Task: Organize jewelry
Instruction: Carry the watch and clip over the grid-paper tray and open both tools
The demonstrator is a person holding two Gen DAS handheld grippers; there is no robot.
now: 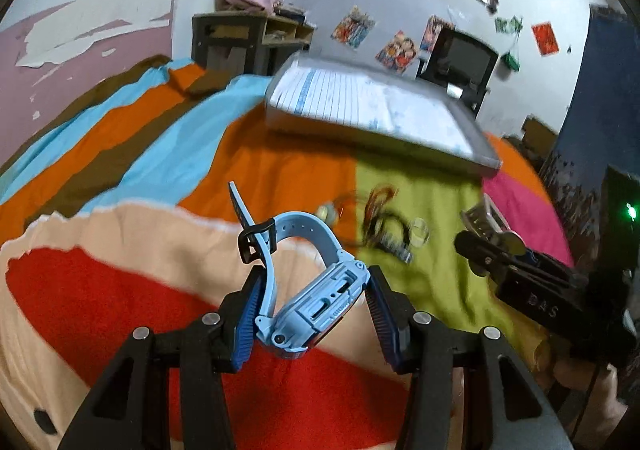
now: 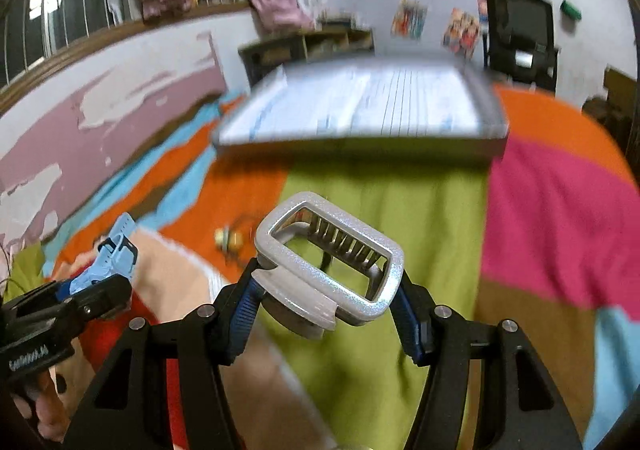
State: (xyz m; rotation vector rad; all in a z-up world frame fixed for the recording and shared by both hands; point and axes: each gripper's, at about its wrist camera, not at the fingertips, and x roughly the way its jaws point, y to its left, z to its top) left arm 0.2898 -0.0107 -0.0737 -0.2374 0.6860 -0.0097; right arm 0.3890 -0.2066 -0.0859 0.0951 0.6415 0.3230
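Left wrist view shows our left tongs point(image 1: 316, 306) closed partway on a pale blue watch point(image 1: 308, 310), the blue pads point(image 1: 248, 314) pinching its case and the strap arching up ahead of them, raised above the bright patchwork bedspread point(image 1: 280, 170). In the right wrist view our right tongs point(image 2: 326, 290) grip a silvery hair claw clip point(image 2: 332, 262) across its base, the teeth pointing away. Both items are off the bed. Loose jewelry point(image 1: 384, 226), a tangle of cords and small round pieces too blurred to name, lies on the green patch, short of the flat grey tray point(image 1: 376, 110) with a pale lined inside that we take to be the destination.

We judge the watch the riskier hold: it sits askew between the pads, with the heavy case low and the strap free, so a quick swing could twist it out. The clip's smooth curved shell could also slide if the squeeze eases. The two tongs travel near each other, so a crossing path may knock them together.

The only readable writing is "DAS" on the right tool's body, seen from the left camera; lettering on the left tool and the wall posters is too smeared to make out.
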